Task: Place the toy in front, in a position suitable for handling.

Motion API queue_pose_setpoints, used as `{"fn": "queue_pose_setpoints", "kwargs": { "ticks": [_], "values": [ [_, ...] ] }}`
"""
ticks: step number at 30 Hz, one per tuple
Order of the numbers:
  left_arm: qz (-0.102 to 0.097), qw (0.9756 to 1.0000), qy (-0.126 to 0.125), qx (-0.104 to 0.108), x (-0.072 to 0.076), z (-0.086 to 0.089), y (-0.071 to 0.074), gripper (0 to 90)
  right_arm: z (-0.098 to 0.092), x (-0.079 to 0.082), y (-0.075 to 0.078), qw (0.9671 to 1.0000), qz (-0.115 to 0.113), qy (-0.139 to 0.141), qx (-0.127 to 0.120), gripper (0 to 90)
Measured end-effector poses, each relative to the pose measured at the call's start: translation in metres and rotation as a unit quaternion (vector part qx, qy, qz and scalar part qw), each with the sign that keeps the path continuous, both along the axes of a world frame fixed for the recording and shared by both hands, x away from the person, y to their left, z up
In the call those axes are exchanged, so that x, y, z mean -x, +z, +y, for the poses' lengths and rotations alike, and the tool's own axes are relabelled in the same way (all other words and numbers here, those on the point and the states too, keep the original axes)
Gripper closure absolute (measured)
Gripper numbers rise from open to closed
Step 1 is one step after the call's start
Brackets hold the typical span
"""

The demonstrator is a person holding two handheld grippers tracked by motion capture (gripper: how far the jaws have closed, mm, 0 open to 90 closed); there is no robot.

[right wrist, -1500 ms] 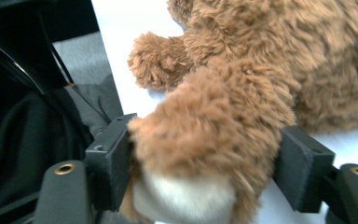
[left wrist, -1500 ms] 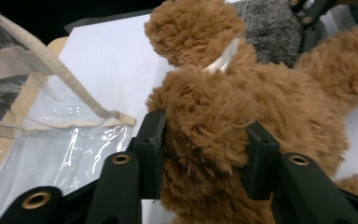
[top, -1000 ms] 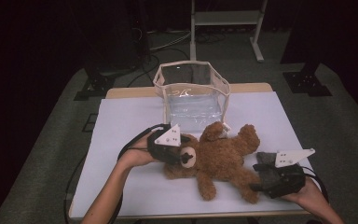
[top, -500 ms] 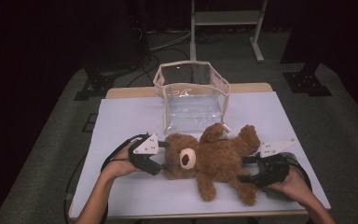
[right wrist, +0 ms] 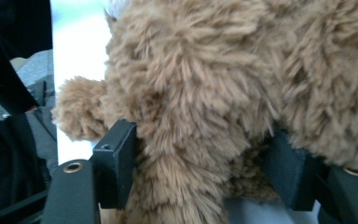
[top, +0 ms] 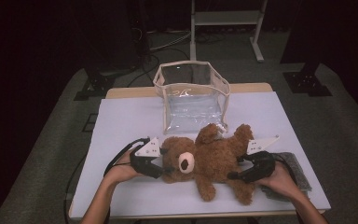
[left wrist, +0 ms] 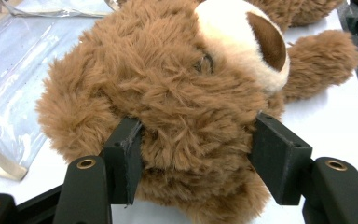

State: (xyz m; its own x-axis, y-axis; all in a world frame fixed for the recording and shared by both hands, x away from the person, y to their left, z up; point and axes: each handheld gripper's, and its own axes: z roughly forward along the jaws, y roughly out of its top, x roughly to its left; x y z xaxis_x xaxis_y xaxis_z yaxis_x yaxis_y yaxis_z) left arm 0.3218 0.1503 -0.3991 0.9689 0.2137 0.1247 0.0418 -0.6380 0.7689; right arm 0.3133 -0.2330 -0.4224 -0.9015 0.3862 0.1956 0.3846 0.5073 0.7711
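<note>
Item: brown plush teddy bear (top: 209,161) with a cream muzzle, lying on its back along the near half of the white-topped desk (top: 121,121), head toward the desk's left edge, legs toward the right edge. One raised paw touches the front of the clear plastic pouch with beige trim (top: 192,95), which stands open-topped at the middle of the far edge.

Left gripper (top: 161,161): at the bear's head. In the left gripper view the jaws straddle the head from its crown end, both pads (left wrist: 123,161) sunk into the fur. The jaws have just been closing, with the head between them. Judged clamped on the bear.

Right gripper (top: 235,173): at the bear's lower body. The right gripper view shows fur filling the gap between the jaws, one pad (right wrist: 116,168) pressed against it. These jaws too have just been closing around the bear.

Also present: a grey felt cloth (top: 294,170) under the right hand, by the right edge.

Handling note: the step in hand appears to be a two-point grip before lifting the bear toward the pouch. Plush compresses, so each grip should bite past the loose fur into the stuffing. Both hands should rise together and level, lest the body sag or slip free.
</note>
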Motion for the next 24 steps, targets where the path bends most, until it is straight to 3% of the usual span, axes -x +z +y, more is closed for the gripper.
{"fn": "queue_pose_setpoints", "kwargs": {
  "ticks": [5,9,11,14,18,20,24],
  "values": [
    [-0.002,1.0,0.003,-0.006,0.012,0.007,0.004,38.8,0.011,0.001,0.004,0.9997,0.013,0.019,-0.004,34.2],
    [0.012,0.9999,0.004,-0.006,0.021,0.013,0.004,38.9,0.013,0.001,0.005,0.9985,0.037,0.033,-0.021,37.0],
    [0.008,0.9999,0.003,-0.006,0.023,0.016,0.004,38.9,0.011,0.001,0.005,0.9985,0.037,0.035,-0.017,37.6],
    [-0.004,0.9999,0.013,-0.003,0.021,0.019,0.003,38.2,0.009,0.0,0.003,0.9996,0.018,0.023,0.003,36.8],
    [-0.021,0.9994,0.026,0.005,0.017,0.026,0.0,35.0,0.002,0.003,0.0,0.9999,0.008,0.007,0.001,33.0],
    [-0.035,0.999,0.029,-0.002,0.016,0.029,-0.003,32.9,0.0,0.006,-0.001,0.9999,-0.003,0.007,0.007,32.6],
    [-0.043,0.9987,0.028,0.001,0.016,0.033,-0.008,31.9,-0.005,0.012,0.004,0.998,-0.06,0.015,0.011,32.6]
  ]
}}
